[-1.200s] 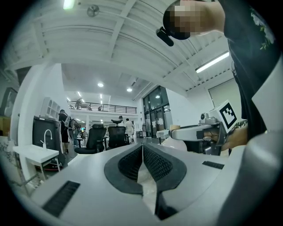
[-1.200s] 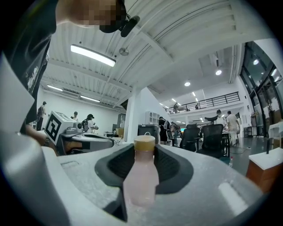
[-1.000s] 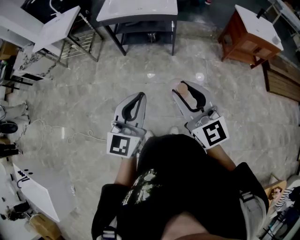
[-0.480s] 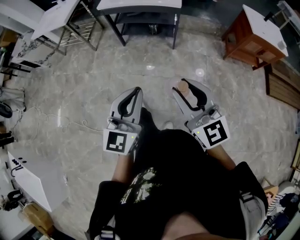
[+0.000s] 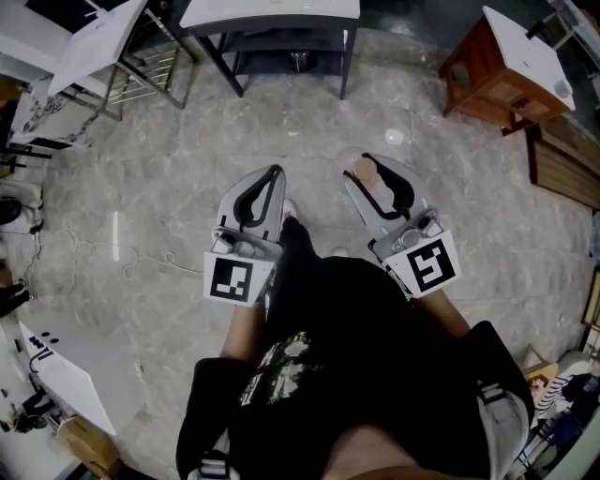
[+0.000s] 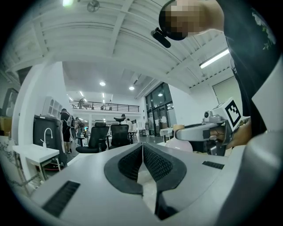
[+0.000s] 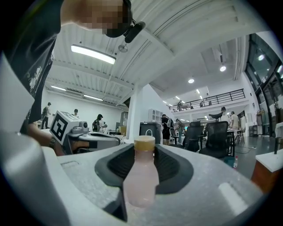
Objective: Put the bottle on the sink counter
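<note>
A pale pink bottle [image 5: 367, 178] with a tan cap [image 7: 144, 143] stands upright between the black pads of my right gripper [image 5: 375, 169], which is shut on it. In the right gripper view the bottle [image 7: 140, 178] fills the middle of the jaws of the right gripper [image 7: 145, 152]. My left gripper [image 5: 273, 176] is held level beside it, jaws shut and empty; its pads meet at the tips of the left gripper [image 6: 142, 148]. The white sink counter [image 5: 272, 9] on dark legs lies ahead at the top edge of the head view.
A wooden cabinet [image 5: 497, 70] with a white top stands at the upper right. White sink units [image 5: 89, 42] on metal frames line the upper left. A cable [image 5: 84, 253] trails over the marble floor at the left. Office chairs [image 6: 106, 137] and people stand far off.
Both grippers have been carried forward over the floor with the person. The left gripper has slid slightly up in the head view. The bottle stays in the right gripper.
</note>
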`<action>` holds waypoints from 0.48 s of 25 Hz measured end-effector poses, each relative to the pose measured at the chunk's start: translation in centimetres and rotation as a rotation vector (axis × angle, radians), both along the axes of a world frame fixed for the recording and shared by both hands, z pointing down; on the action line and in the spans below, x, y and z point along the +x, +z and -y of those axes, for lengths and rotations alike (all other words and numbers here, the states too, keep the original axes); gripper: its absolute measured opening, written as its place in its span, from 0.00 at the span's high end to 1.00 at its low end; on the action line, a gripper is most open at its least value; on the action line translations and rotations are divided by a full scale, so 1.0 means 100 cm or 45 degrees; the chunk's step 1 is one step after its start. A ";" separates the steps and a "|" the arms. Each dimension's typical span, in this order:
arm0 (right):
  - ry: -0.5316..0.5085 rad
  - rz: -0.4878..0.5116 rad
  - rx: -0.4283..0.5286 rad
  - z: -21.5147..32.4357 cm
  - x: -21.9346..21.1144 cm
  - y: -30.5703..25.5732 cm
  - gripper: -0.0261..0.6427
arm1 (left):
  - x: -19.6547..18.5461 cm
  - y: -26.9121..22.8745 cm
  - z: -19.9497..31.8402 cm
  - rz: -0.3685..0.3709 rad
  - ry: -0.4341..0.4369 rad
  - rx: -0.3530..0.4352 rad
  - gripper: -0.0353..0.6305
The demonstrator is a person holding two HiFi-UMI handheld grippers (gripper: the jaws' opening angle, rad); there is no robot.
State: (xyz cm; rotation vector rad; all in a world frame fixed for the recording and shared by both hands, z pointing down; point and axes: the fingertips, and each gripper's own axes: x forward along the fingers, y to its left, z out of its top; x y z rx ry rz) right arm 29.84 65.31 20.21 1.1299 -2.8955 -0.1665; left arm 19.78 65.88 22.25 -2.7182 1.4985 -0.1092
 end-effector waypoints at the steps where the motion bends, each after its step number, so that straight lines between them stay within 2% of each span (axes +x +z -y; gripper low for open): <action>1: 0.007 0.004 -0.005 0.010 -0.004 0.001 0.77 | -0.004 0.000 0.010 0.004 0.006 0.000 0.92; 6: 0.023 0.016 -0.060 0.057 -0.036 0.003 0.77 | -0.031 0.000 0.058 0.008 0.030 -0.009 0.92; 12: 0.030 0.029 -0.029 0.105 -0.072 -0.002 0.77 | -0.065 -0.006 0.102 0.029 0.055 0.005 0.92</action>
